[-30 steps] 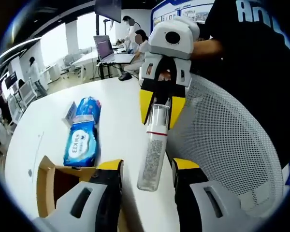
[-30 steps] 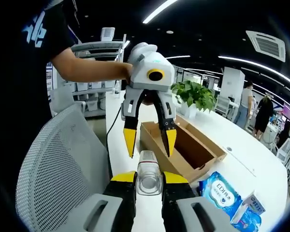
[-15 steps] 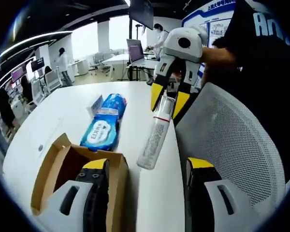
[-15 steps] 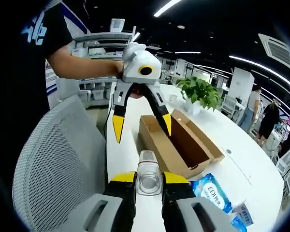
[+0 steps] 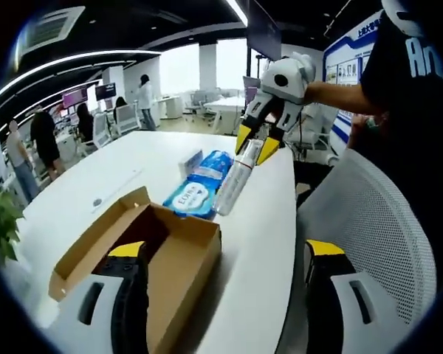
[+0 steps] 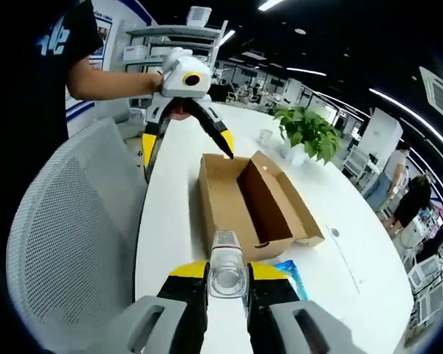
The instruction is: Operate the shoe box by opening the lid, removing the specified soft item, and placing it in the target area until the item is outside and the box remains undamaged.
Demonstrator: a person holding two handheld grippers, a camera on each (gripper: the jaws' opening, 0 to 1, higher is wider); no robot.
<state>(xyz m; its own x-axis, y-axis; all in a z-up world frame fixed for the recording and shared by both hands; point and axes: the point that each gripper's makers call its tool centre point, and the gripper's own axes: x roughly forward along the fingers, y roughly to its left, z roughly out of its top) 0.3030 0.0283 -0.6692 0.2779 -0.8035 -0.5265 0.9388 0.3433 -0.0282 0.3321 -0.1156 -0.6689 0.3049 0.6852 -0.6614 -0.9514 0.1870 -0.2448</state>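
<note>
Cardboard box: brown box point(image 5: 159, 254) lies open on the white table point(image 5: 258, 243); lower left of the left gripper view, centre of the right gripper view point(image 6: 244, 203). Flaps are folded outward, and the inside that shows looks bare.
Bottle: clear bottle point(image 5: 232, 184) with a printed label, held in the air at upper centre of the left gripper view, slanting down toward the table. In the right gripper view its cap end point(image 6: 227, 269) faces the camera at lower centre.
Right gripper: right gripper point(image 5: 252, 147) has yellow tips clenched on the bottle's upper end; in its own view point(image 6: 227, 276) both jaws press against the bottle's sides.
Left gripper: left gripper point(image 5: 221, 254) is released, its jaws spread wide at the bottom of its view, one over the box, the other over the table edge. In the right gripper view it hangs at upper left point(image 6: 186, 144), above the box's far end, jaws apart, holding nothing.
Wipes: blue packs point(image 5: 199, 184) lie on the table just beyond the box, behind the bottle's lower end.
Chair: white mesh chair back point(image 6: 66, 243) stands beside the table, lower left of the right gripper view.
Plant: green plant point(image 6: 310, 133) sits on the table, upper right of the right gripper view.
Person: a bare forearm point(image 6: 107, 81) reaches to the left gripper.
</note>
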